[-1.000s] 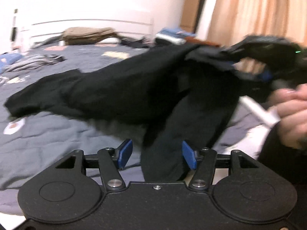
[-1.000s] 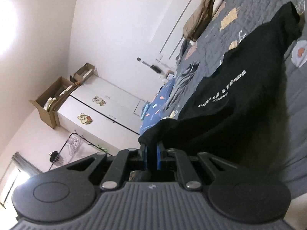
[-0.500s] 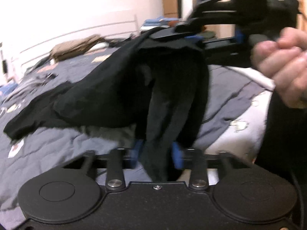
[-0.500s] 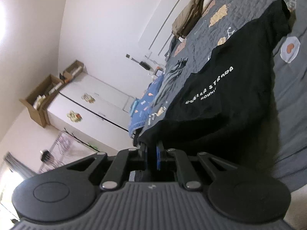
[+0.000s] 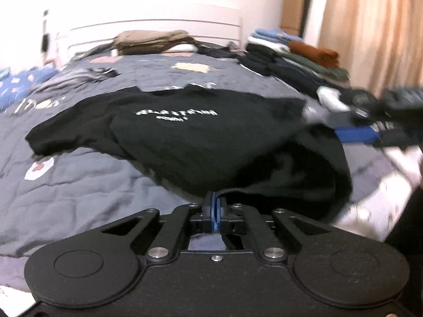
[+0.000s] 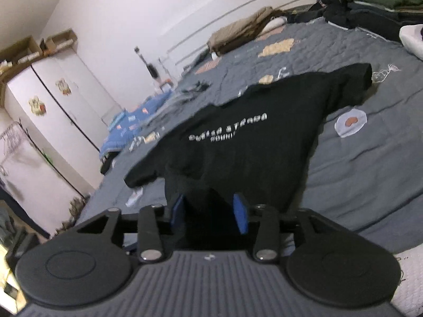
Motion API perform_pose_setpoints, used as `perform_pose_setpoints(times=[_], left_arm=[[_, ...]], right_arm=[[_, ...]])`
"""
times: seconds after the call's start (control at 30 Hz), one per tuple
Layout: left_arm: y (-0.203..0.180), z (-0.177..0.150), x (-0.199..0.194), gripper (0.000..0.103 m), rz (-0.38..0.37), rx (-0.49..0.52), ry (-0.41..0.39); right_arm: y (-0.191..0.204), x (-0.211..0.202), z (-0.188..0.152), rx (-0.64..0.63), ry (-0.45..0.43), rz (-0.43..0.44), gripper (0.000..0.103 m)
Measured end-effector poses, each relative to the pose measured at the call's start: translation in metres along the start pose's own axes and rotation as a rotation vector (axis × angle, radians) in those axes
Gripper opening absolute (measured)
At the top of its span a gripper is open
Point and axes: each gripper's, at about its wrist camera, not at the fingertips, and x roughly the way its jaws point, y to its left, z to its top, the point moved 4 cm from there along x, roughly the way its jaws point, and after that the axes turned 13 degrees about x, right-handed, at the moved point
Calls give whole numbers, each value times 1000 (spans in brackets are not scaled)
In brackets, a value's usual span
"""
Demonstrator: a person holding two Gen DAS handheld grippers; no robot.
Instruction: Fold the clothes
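A black shirt (image 5: 201, 142) lies on the grey quilted bed (image 5: 79, 185). The left claw (image 5: 214, 212) pinches its hem; the right claw (image 6: 208, 211) gapes around cloth. Folded stacks (image 6: 370, 2) and white wardrobes (image 6: 47, 121) stand beyond.

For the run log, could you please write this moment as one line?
left gripper: shut on black T-shirt hem | right gripper: open, cloth between its fingers | shirt: print up on grey quilt, near edge lifted
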Motion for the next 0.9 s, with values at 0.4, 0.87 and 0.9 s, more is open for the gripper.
perform_pose_setpoints(times=[0.4,0.87,0.9], left_arm=[[18,9,4,2,-5,-102,-2],[14,7,5,2,4,-85,14],[14,6,4,2,4,-83,15]], right_arm=[[35,-4,-57,-337,141,13,51],[36,49,-96,-431,155,-137,37],[33,53,-95,-427,157,-152,24]])
